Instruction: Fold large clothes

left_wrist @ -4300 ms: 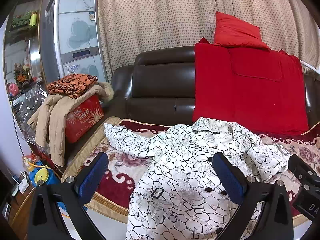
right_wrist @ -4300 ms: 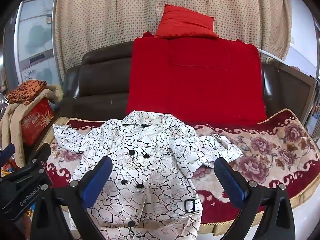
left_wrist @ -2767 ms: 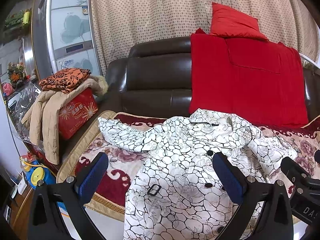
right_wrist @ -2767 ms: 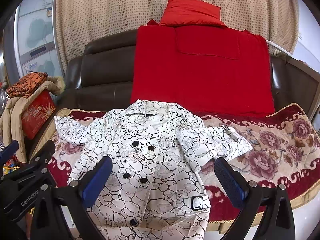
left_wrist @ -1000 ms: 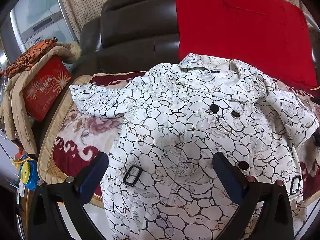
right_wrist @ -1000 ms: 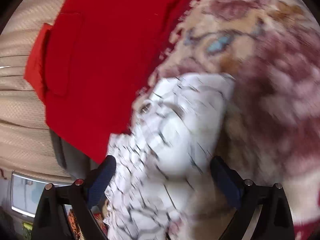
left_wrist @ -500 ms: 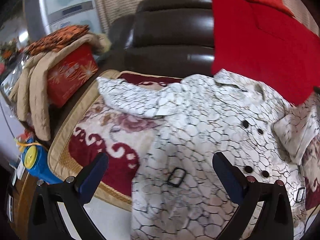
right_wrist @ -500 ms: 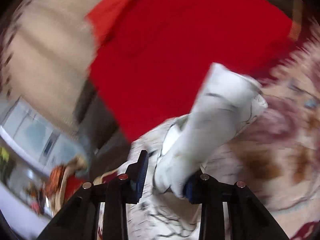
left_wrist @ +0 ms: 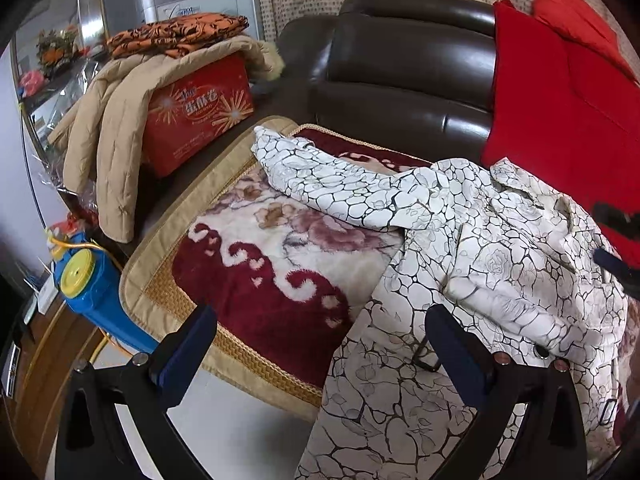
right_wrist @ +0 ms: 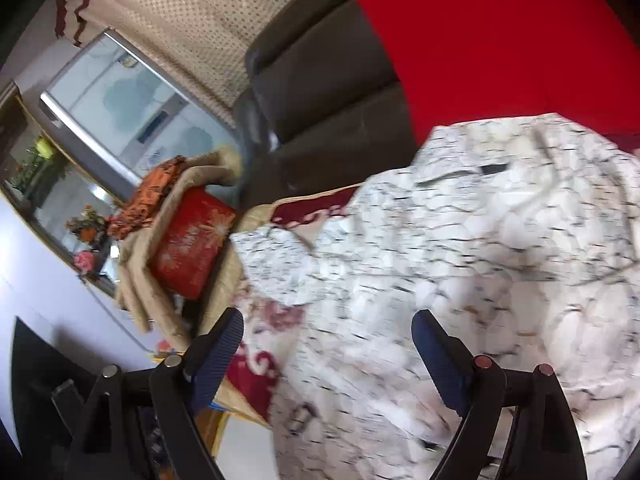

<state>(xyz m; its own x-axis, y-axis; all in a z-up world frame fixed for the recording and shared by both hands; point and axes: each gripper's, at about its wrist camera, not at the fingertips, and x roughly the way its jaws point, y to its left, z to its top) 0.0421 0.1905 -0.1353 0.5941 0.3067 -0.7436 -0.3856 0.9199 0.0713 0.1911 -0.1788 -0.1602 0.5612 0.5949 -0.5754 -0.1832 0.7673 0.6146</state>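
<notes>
A white coat with a black crackle print point(left_wrist: 472, 264) lies front up on the flowered blanket point(left_wrist: 256, 264) on the sofa. Its left sleeve point(left_wrist: 320, 180) stretches out to the left. Its right sleeve point(left_wrist: 532, 296) is folded across the chest. My left gripper point(left_wrist: 320, 336) is open and empty above the coat's lower left side and the blanket. My right gripper point(right_wrist: 328, 344) is open and empty above the coat point(right_wrist: 460, 264), in a blurred, tilted view. A dark part of the right gripper shows at the right edge of the left wrist view point(left_wrist: 616, 240).
A dark leather sofa back point(left_wrist: 400, 80) carries a red blanket point(left_wrist: 568, 104) and red cushion. At left stand a red box point(left_wrist: 196, 112) under a beige jacket point(left_wrist: 108, 128) and an orange cloth point(left_wrist: 176, 36). A blue and yellow container point(left_wrist: 88, 280) stands by the sofa's corner.
The right gripper held the right sleeve, carried it over the chest and has let go; its jaws are now open. The left gripper swung left and stayed open.
</notes>
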